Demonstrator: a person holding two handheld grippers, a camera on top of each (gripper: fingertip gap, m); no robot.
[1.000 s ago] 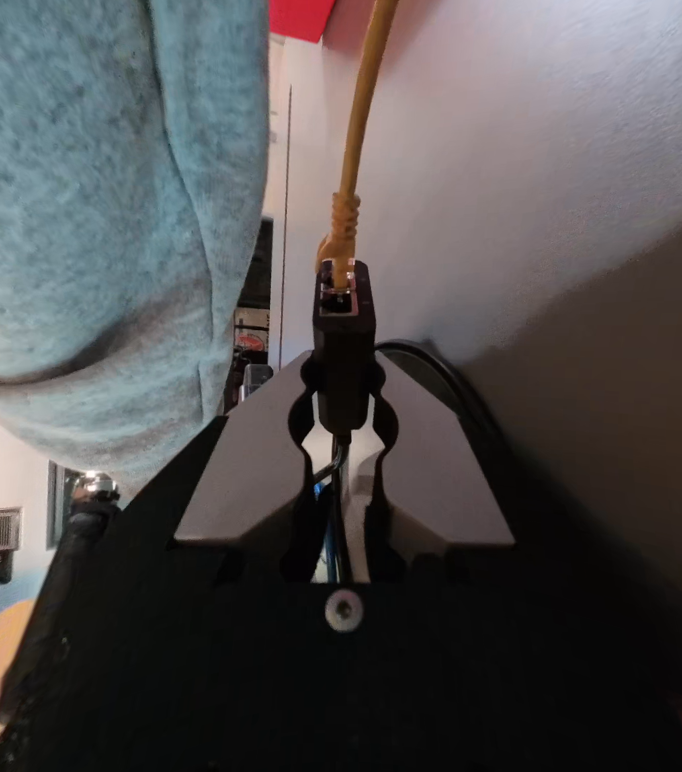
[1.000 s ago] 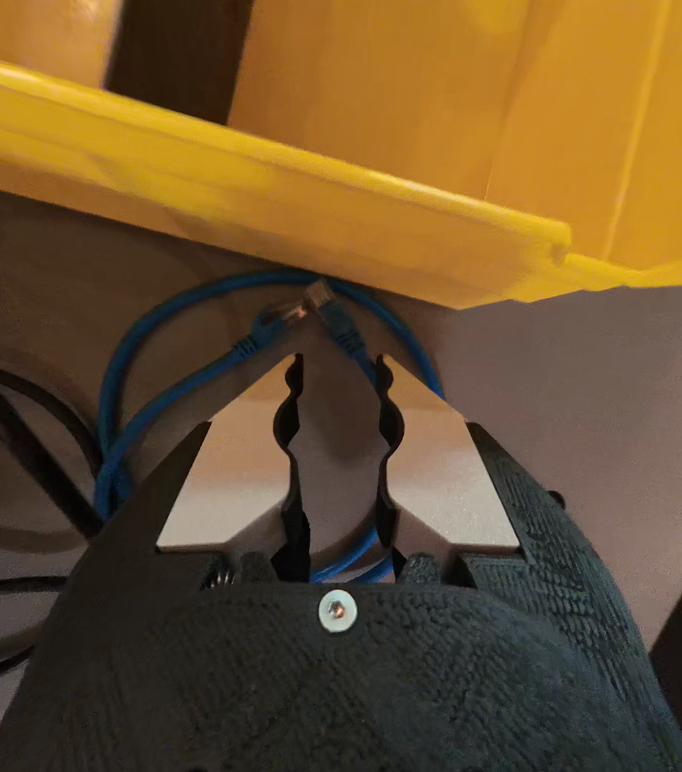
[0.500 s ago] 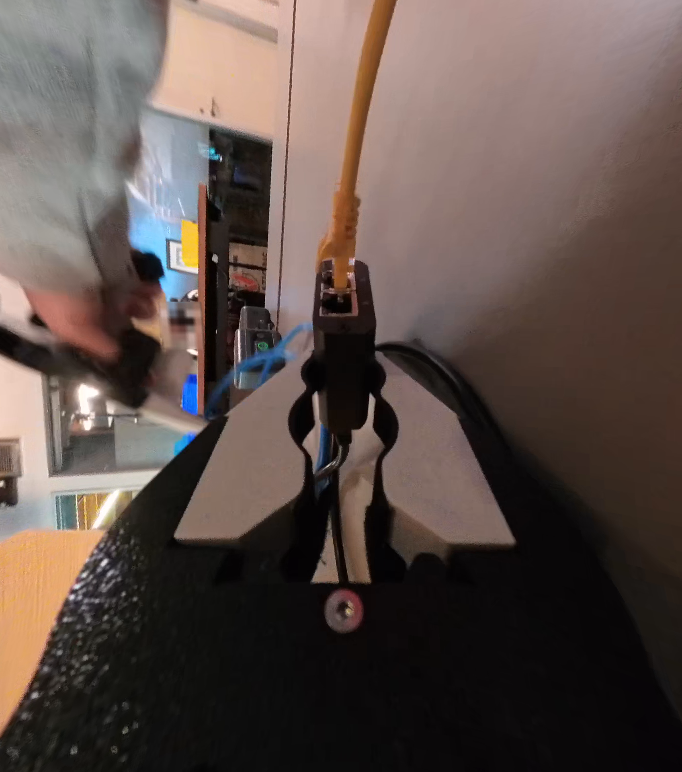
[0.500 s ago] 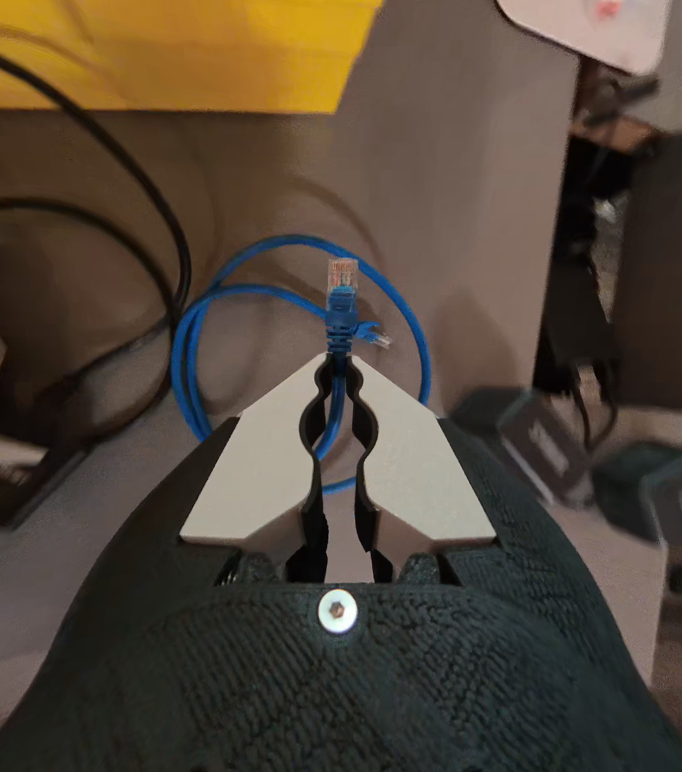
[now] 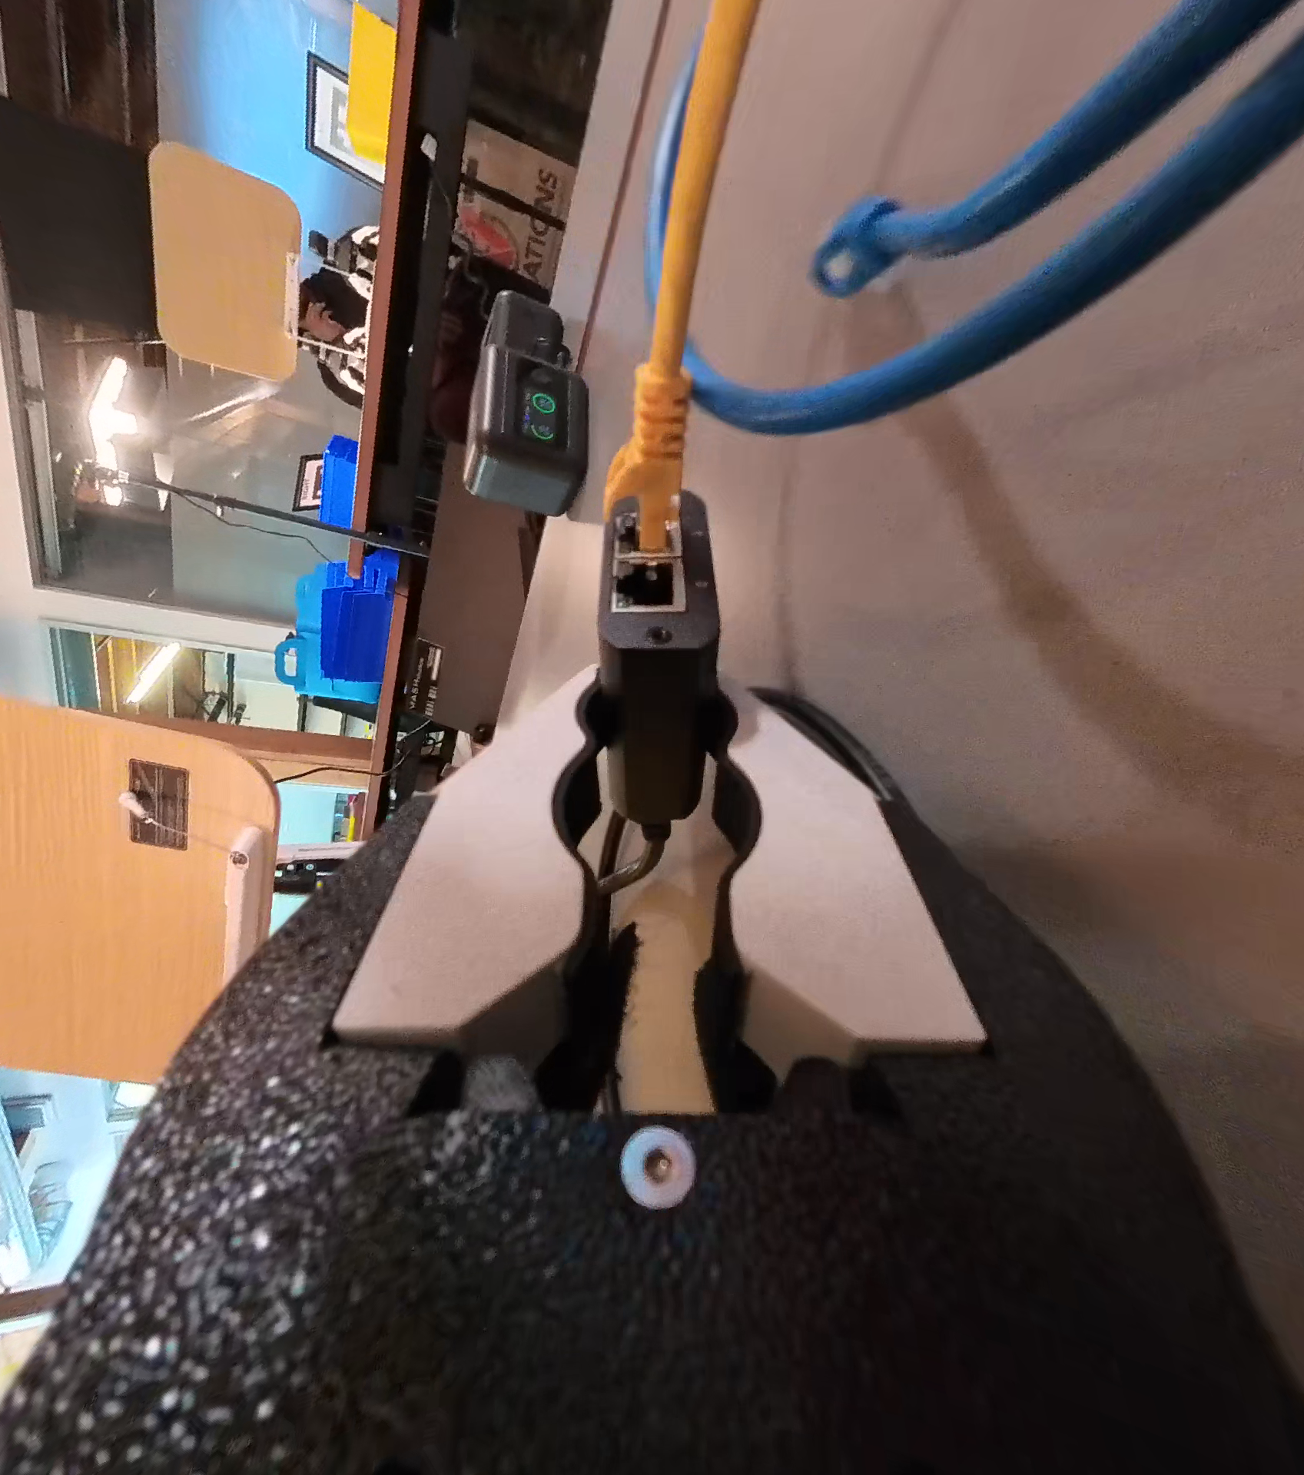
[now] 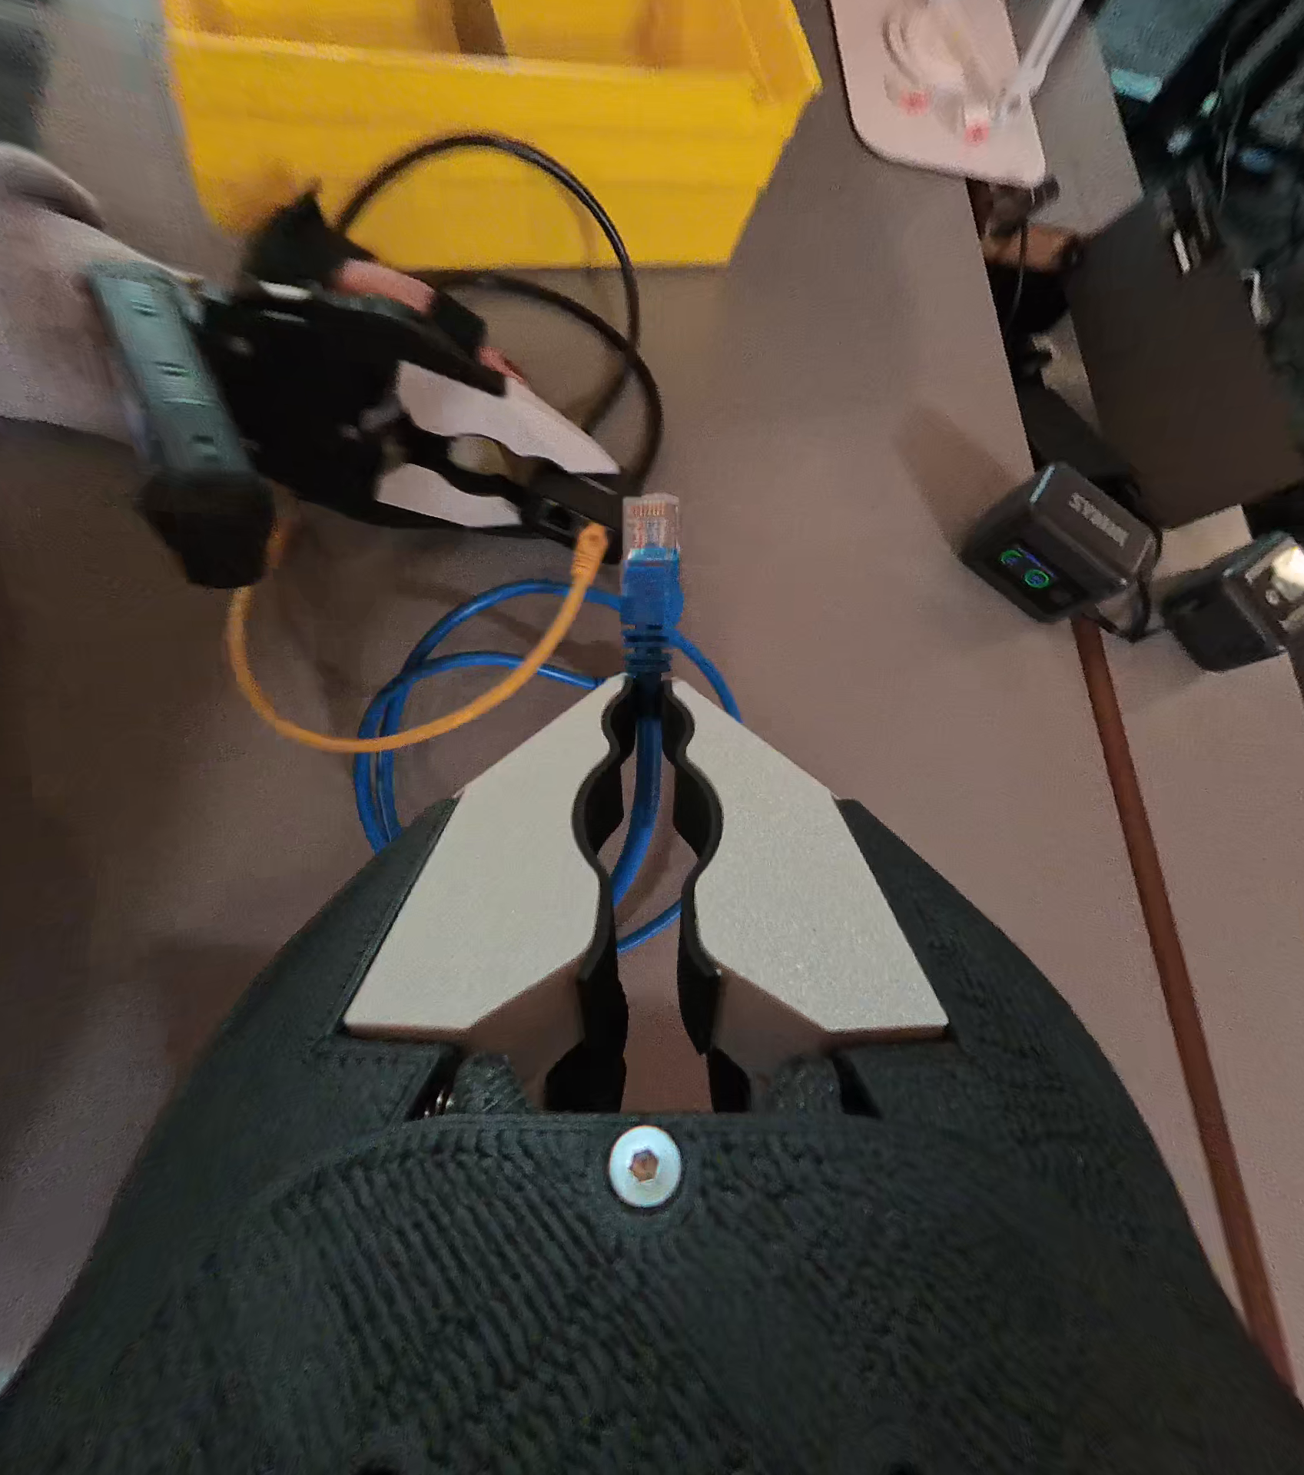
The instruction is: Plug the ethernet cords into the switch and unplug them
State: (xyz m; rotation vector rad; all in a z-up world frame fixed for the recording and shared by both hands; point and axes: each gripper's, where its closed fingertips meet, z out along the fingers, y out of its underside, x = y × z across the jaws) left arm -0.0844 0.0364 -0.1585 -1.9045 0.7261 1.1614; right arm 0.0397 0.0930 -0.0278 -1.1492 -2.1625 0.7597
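My left gripper (image 5: 656,702) is shut on a small black switch (image 5: 656,638), held above the table. An orange ethernet cord (image 5: 680,239) is plugged into its far port; the nearer port is empty. My right gripper (image 6: 644,690) is shut on the blue ethernet cord (image 6: 648,595) just behind its clear plug (image 6: 650,519), which points forward beside the switch (image 6: 572,507). The left gripper (image 6: 505,471) also shows in the right wrist view, with the orange cord (image 6: 393,726) looping from it. The blue cord (image 5: 1032,287) hangs in loops in the left wrist view.
A yellow bin (image 6: 489,120) stands at the far side of the grey table (image 6: 872,559). A black cable (image 6: 624,319) loops in front of it. Small dark devices (image 6: 1055,543) sit near the table's right edge. Wooden chairs (image 5: 74,878) show in the room beyond.
My right gripper closed on the blue cord by the yellow bin, lifted it and carried its plug to just beside the switch. My left gripper kept hold of the switch.
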